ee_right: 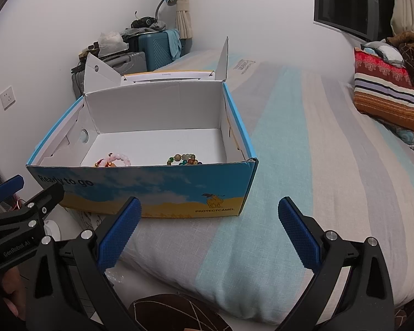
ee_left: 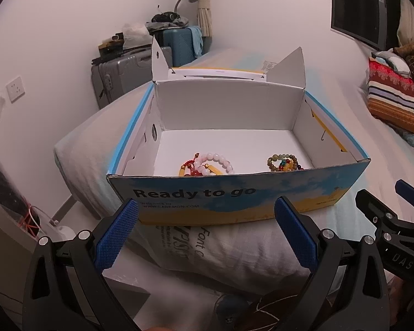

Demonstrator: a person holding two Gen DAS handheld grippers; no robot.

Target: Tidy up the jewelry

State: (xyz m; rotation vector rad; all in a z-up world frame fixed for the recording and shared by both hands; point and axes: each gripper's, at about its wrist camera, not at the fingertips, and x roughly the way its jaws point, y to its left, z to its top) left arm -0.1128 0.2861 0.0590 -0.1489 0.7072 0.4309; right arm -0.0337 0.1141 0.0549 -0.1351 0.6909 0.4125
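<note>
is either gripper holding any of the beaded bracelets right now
No, the left gripper and right gripper are both open and empty, while the bracelets lie inside the box.

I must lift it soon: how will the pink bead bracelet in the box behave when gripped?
The pink bead bracelet is probably floppy, a loop of strung beads. Its round, glossy beads may slip or roll between jaws. It touches the red-and-yellow strand, which may drag along.
</note>
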